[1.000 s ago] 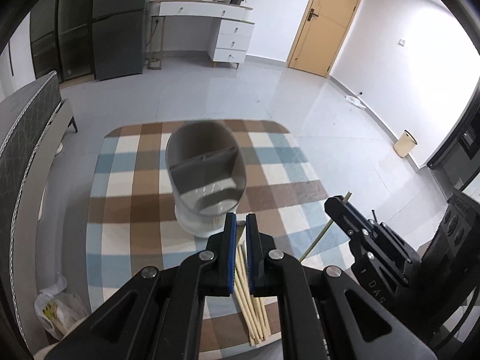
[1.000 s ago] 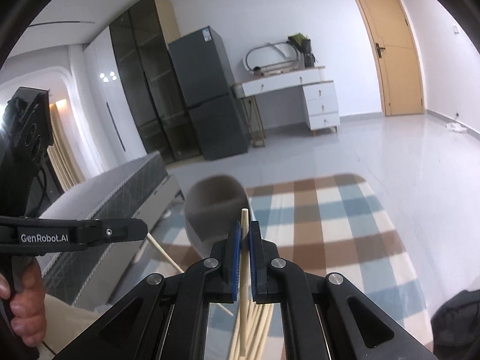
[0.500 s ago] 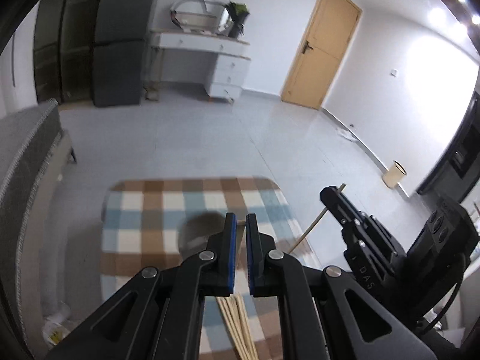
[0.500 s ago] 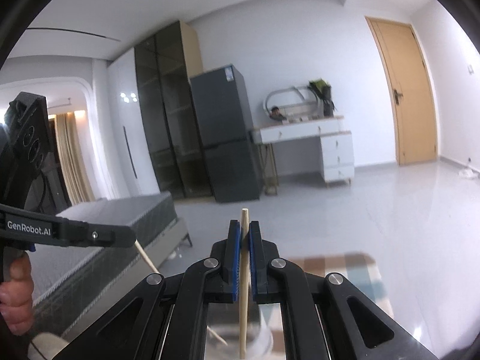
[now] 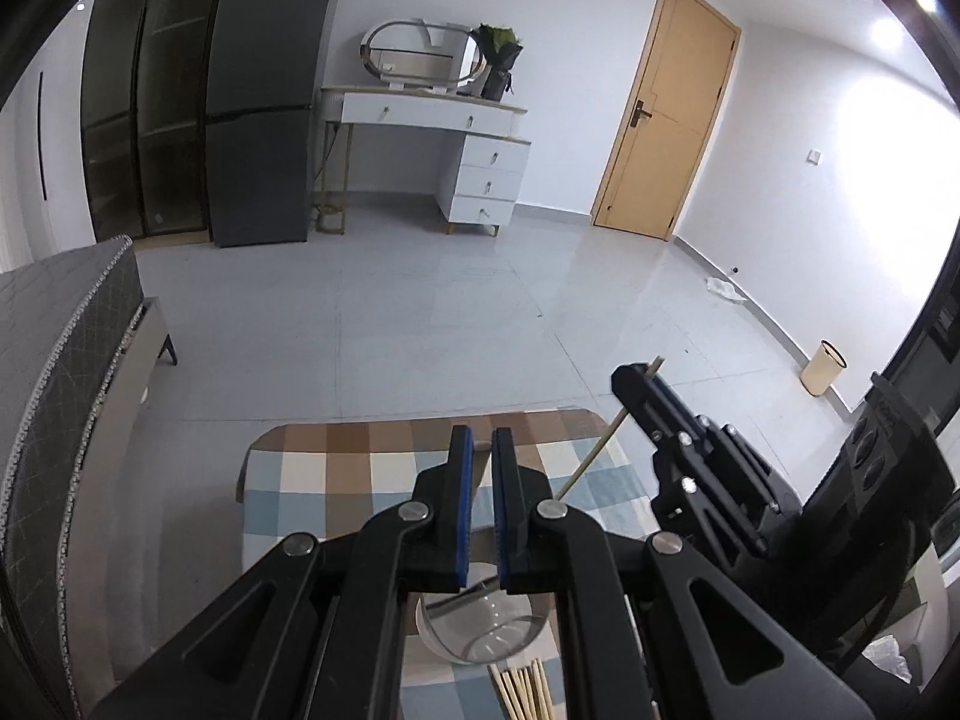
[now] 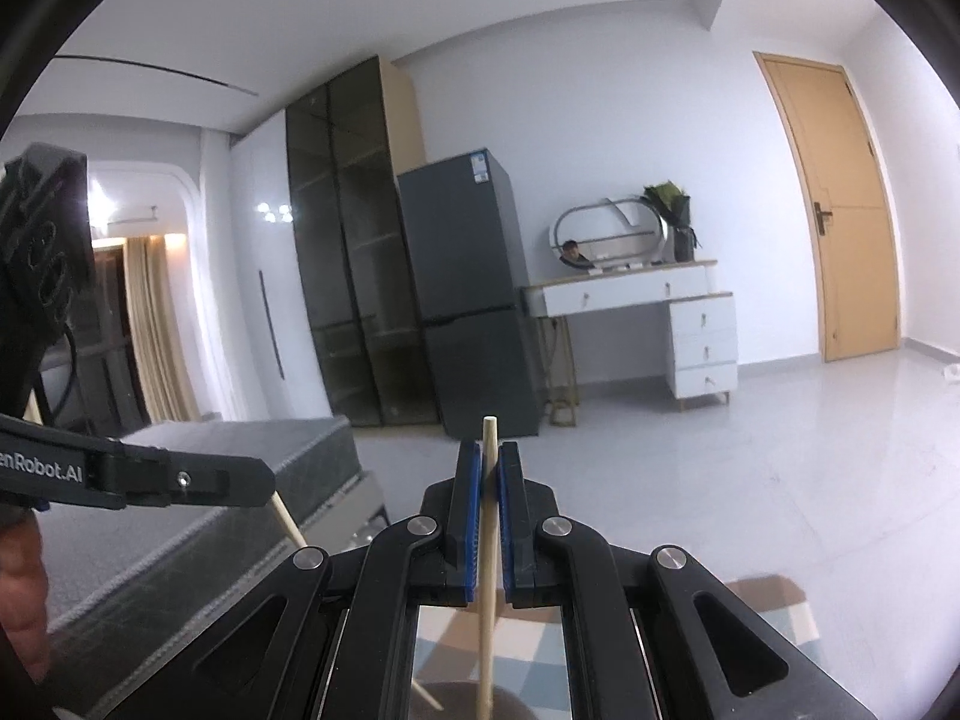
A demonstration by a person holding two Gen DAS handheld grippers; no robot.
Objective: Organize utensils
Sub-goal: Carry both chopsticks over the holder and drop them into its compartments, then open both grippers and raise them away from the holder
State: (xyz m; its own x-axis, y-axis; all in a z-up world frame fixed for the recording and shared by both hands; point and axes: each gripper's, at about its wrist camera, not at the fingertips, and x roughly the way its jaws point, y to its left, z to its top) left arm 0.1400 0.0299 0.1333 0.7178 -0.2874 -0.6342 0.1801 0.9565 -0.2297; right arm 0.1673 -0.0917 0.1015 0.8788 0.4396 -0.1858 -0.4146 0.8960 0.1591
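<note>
My right gripper (image 6: 491, 456) is shut on a pale wooden chopstick (image 6: 487, 540) that stands upright between its blue pads, tip poking above them. In the left wrist view this right gripper (image 5: 633, 373) hangs to the right above the table, its chopstick (image 5: 591, 456) slanting down. My left gripper (image 5: 478, 438) is shut. In the right wrist view the left gripper (image 6: 267, 486) has a second chopstick (image 6: 288, 525) sticking out below its tip. A grey utensil holder (image 5: 480, 630) sits on the plaid cloth (image 5: 336, 456) beneath the left fingers. Several loose chopsticks (image 5: 522, 690) lie in front of it.
A grey bed (image 5: 48, 360) runs along the table's left side. Across the tiled floor stand a dark fridge (image 5: 264, 120), a white dresser (image 5: 432, 120) and a wooden door (image 5: 666, 114). A small bin (image 5: 823, 366) is at the right wall. A hand (image 6: 21, 600) holds the left gripper.
Both grippers have risen and tilted upward, each still shut on its chopstick. The holder and plaid cloth have slid down toward the bottom of both views.
</note>
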